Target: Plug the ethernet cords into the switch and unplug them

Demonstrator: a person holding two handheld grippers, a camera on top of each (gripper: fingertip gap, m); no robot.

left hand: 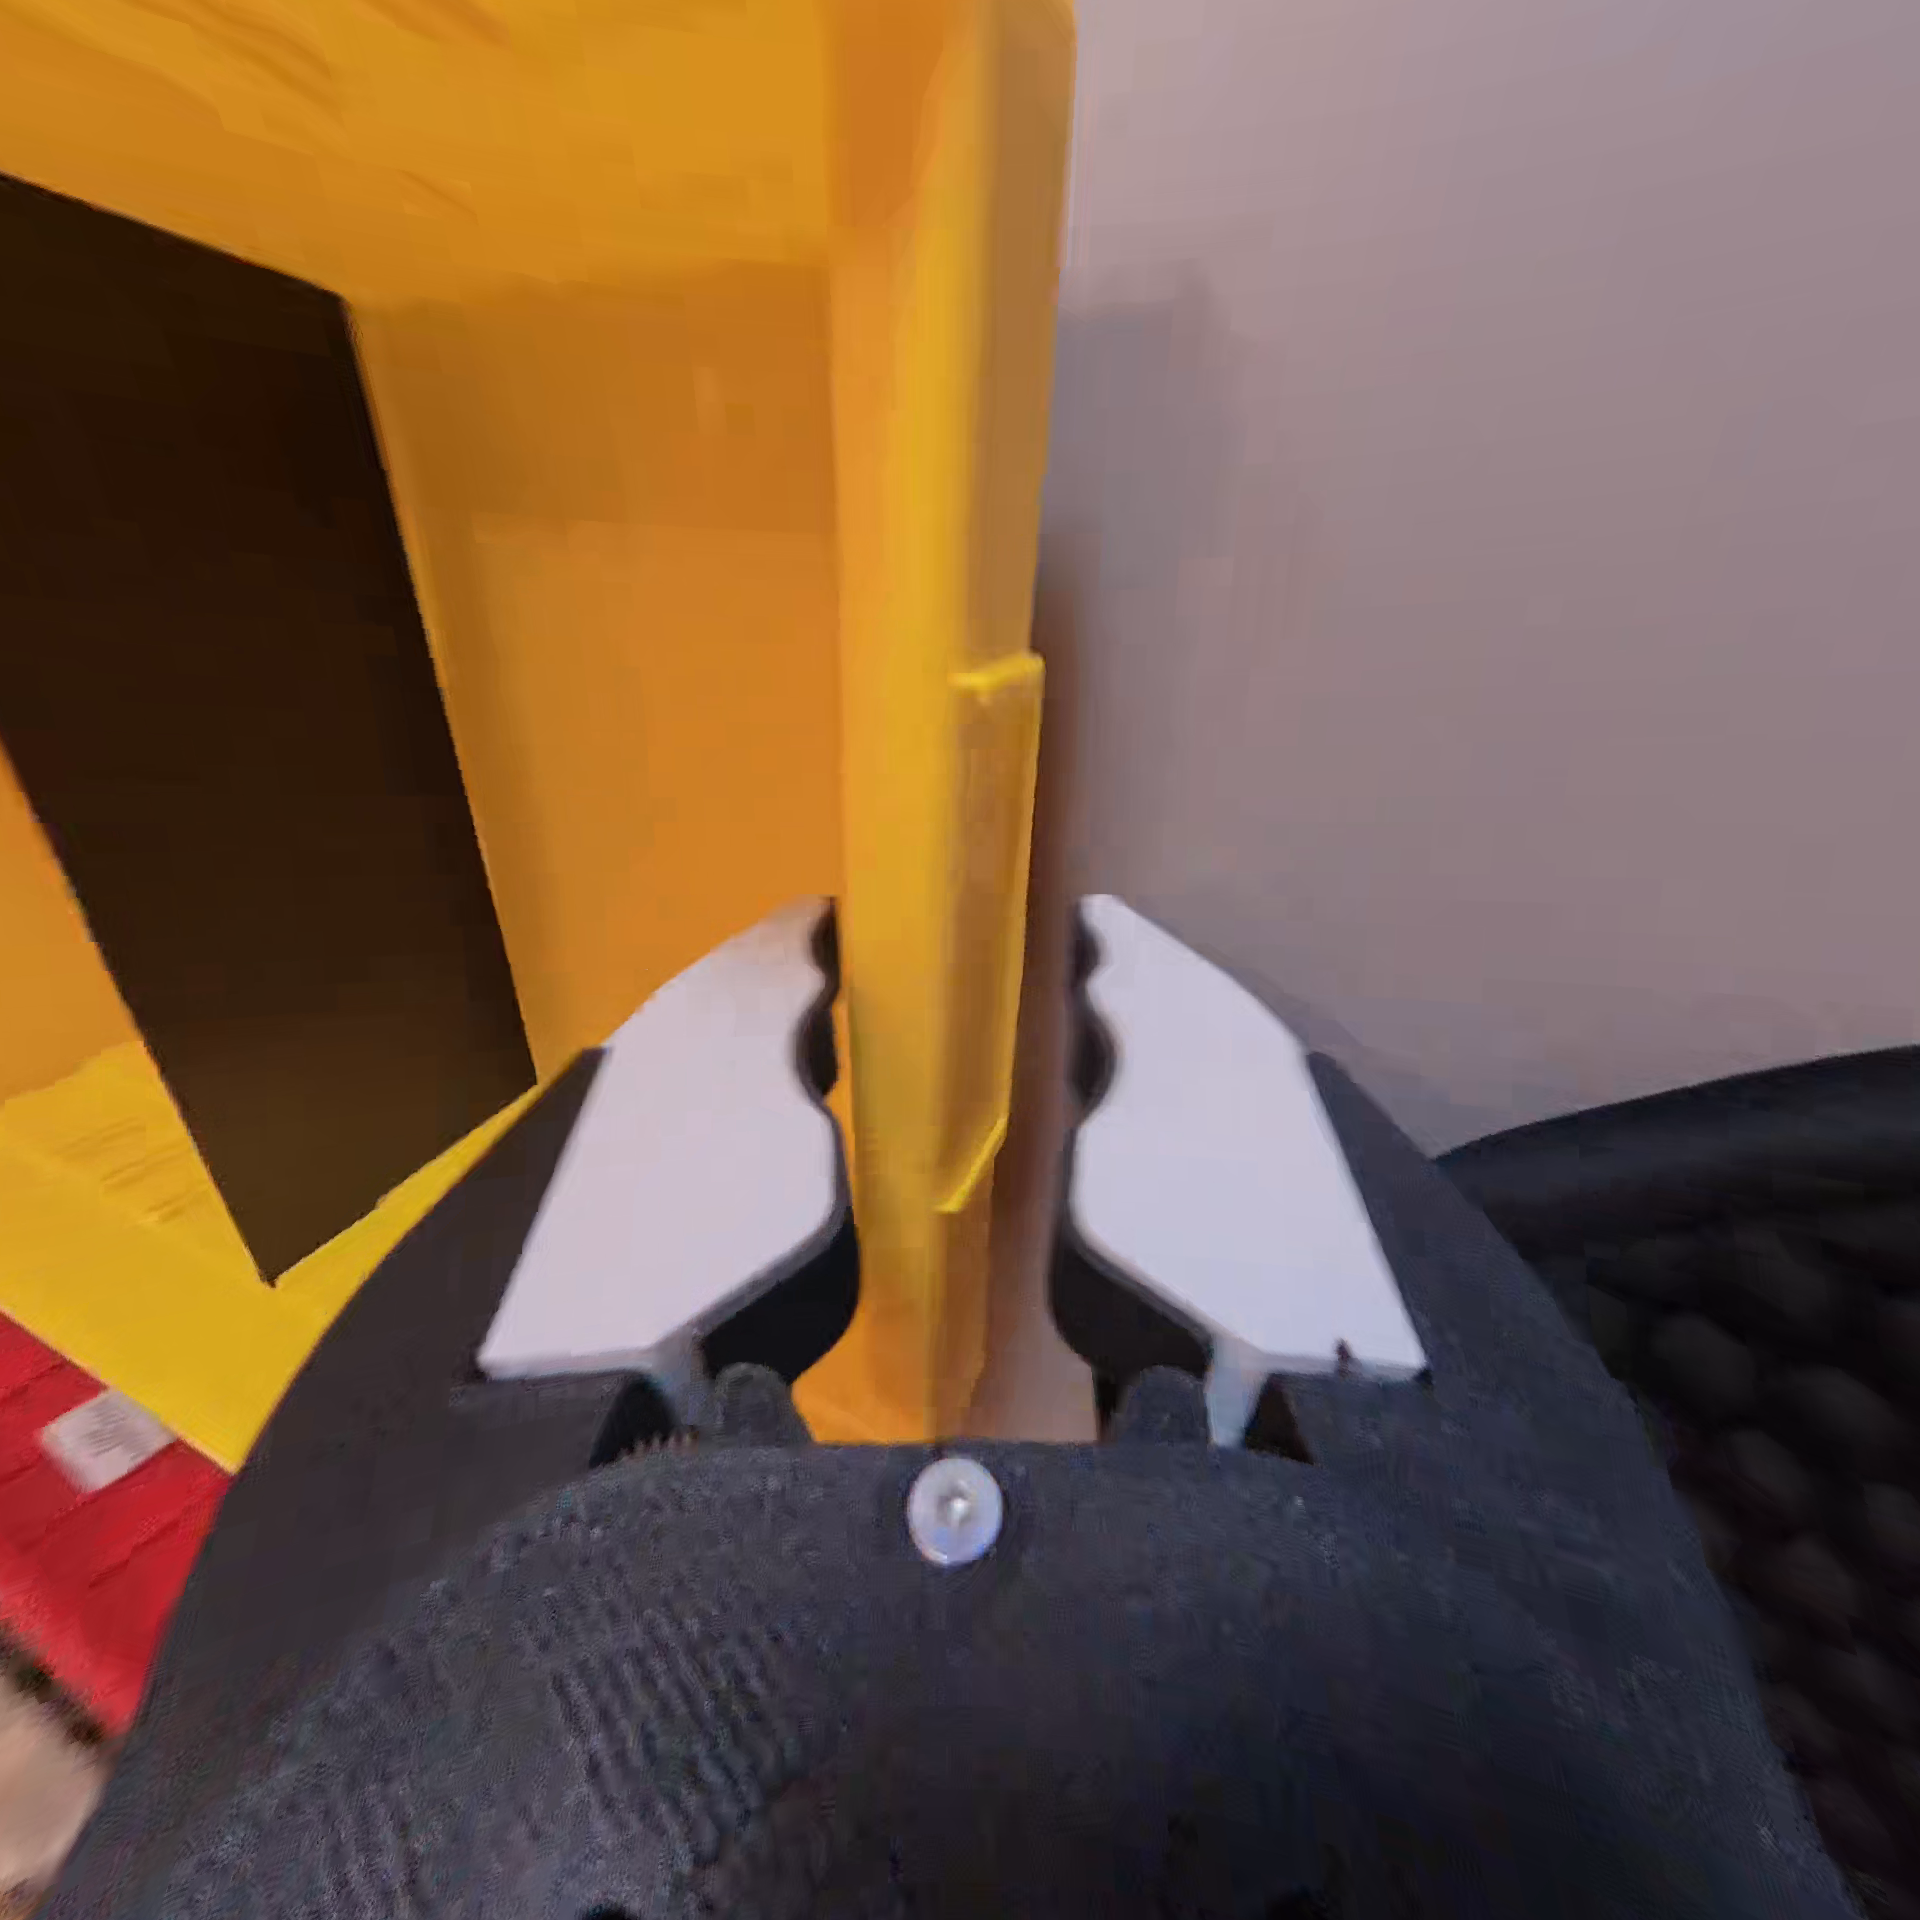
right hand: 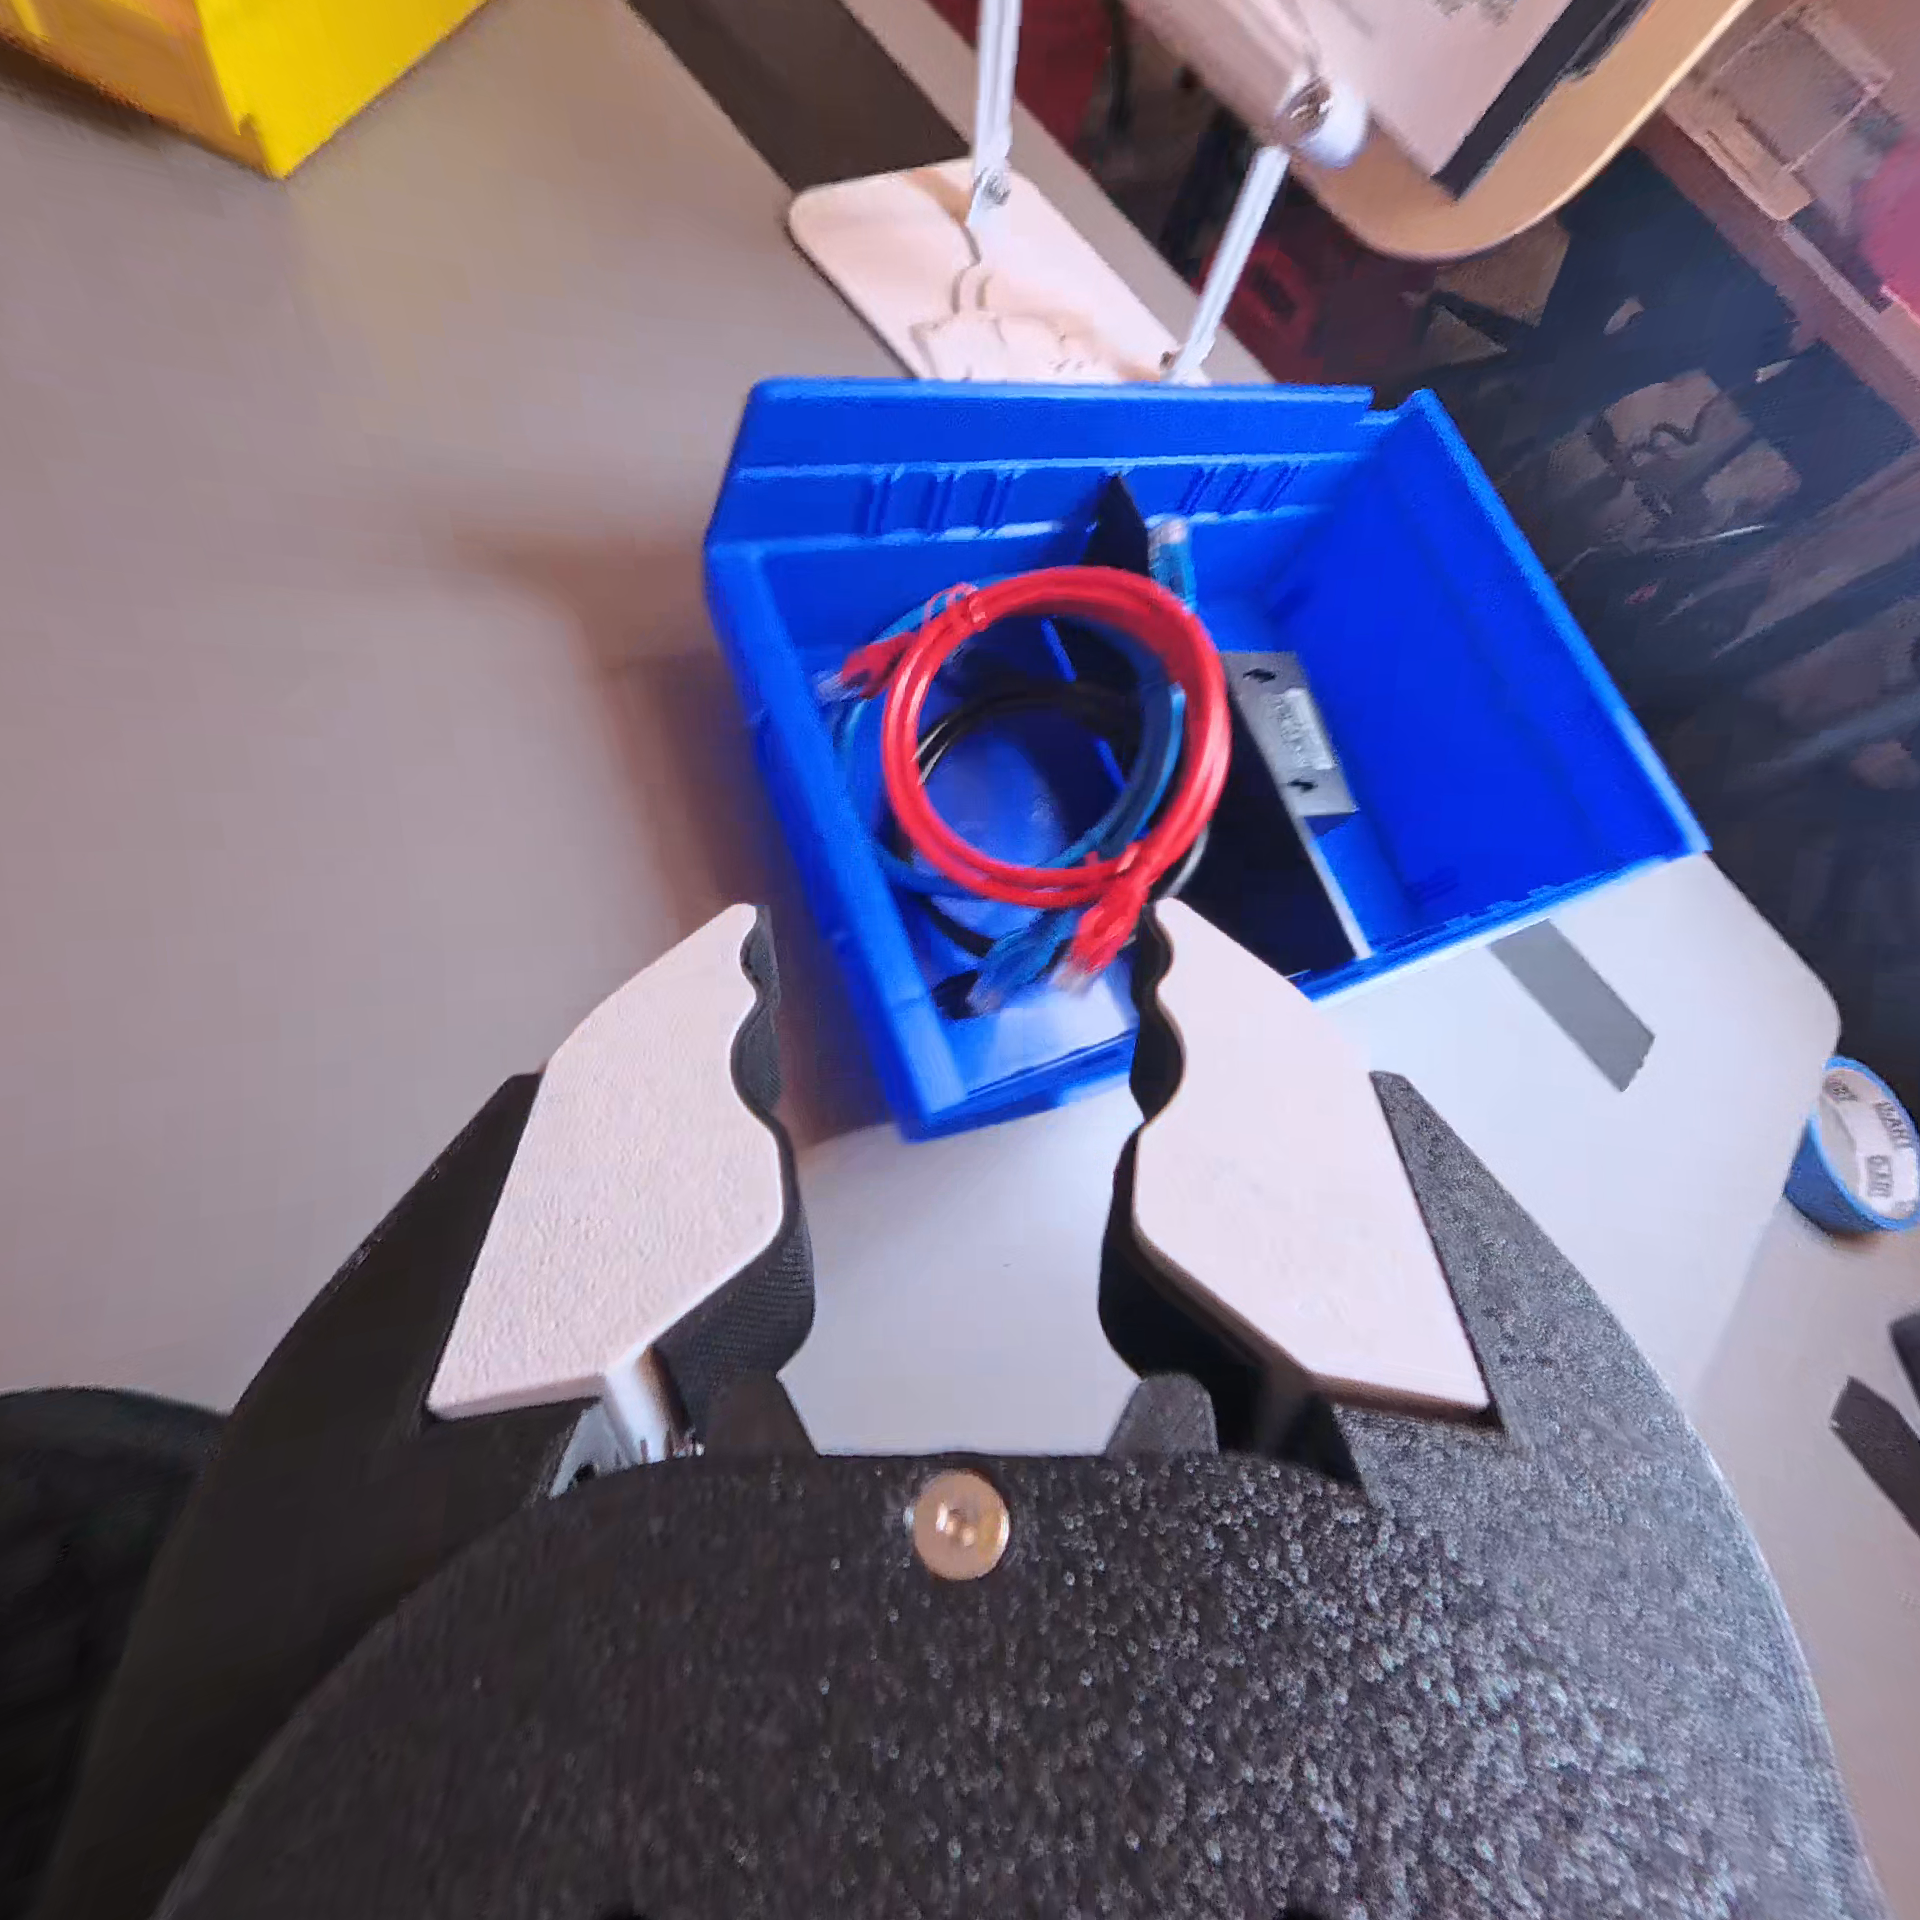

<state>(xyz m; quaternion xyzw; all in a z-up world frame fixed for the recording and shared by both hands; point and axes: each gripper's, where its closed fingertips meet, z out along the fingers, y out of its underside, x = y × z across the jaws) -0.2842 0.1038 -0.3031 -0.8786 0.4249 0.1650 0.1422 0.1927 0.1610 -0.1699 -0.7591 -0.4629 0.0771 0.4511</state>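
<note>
A blue bin stands on the pale table. In its left compartment lie a coiled red ethernet cord, a blue cord and a black cord. A small grey metal switch leans in the right compartment. My right gripper is open and empty, hovering just in front of and above the cords' plugs. My left gripper is open, its fingers straddling the upright wall edge of a yellow bin; the left finger touches it and the right stands apart.
The yellow bin also shows at the far left of the table. A wooden lamp base stands behind the blue bin. A roll of blue tape lies at the right edge. A black mesh chair is near the left gripper. The gap from one gripper's tips to the other's is roughly 50 cm.
</note>
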